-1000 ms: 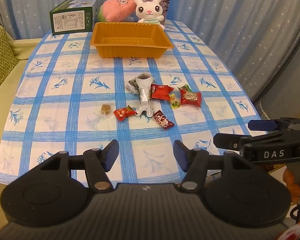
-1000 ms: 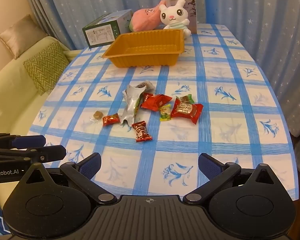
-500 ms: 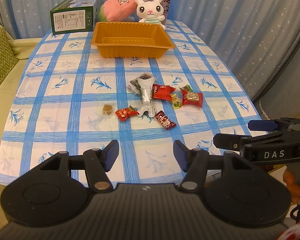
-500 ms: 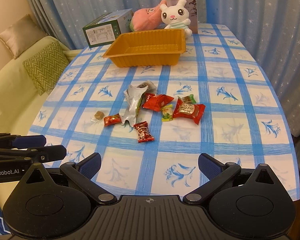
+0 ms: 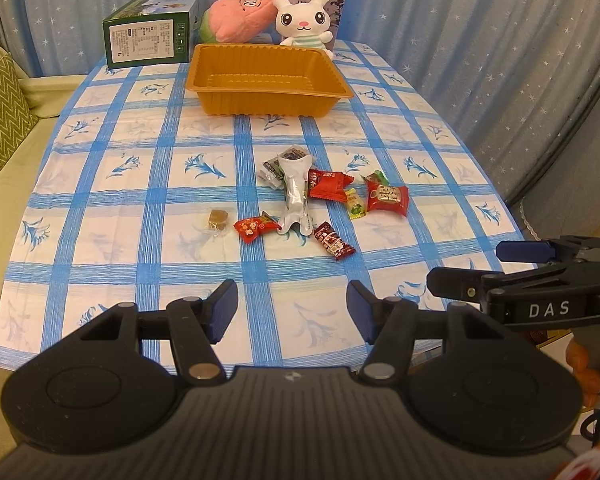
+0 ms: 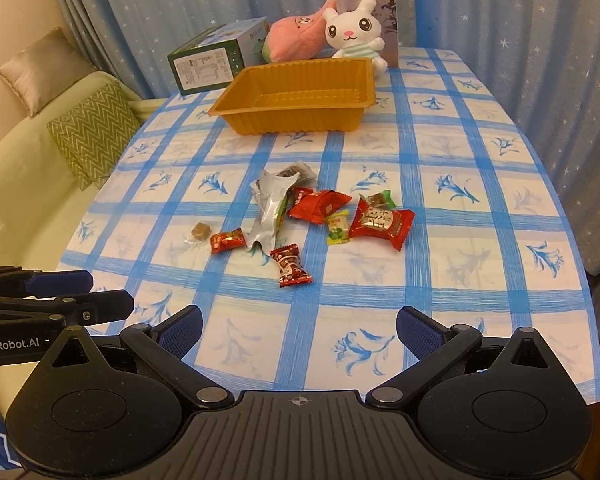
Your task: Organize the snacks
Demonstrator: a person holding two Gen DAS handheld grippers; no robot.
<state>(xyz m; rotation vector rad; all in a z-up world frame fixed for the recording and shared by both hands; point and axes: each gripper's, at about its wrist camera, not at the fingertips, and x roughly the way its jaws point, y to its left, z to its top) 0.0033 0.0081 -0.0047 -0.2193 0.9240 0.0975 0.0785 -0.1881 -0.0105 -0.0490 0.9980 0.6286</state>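
Several wrapped snacks lie loose mid-table: a silver pouch [image 5: 296, 200] [image 6: 270, 208], a big red packet [image 5: 387, 199] [image 6: 382, 222], a dark red bar [image 5: 334, 241] [image 6: 290, 266], a small red candy [image 5: 255, 227] [image 6: 228, 240] and a brown cube [image 5: 217, 218] [image 6: 201, 231]. An empty orange tray [image 5: 266, 106] [image 6: 296, 120] stands beyond them. My left gripper [image 5: 292, 306] hovers open over the table's near edge, nothing between its fingers. My right gripper [image 6: 298, 330] is open too, also short of the snacks.
A green box [image 5: 150, 38] [image 6: 212, 66], a pink plush [image 5: 240, 20] [image 6: 296, 38] and a white bunny plush [image 5: 304, 24] [image 6: 354, 32] stand at the far end behind the tray. A sofa with a zigzag cushion [image 5: 0, 116] [image 6: 94, 128] is left; curtains hang behind and right.
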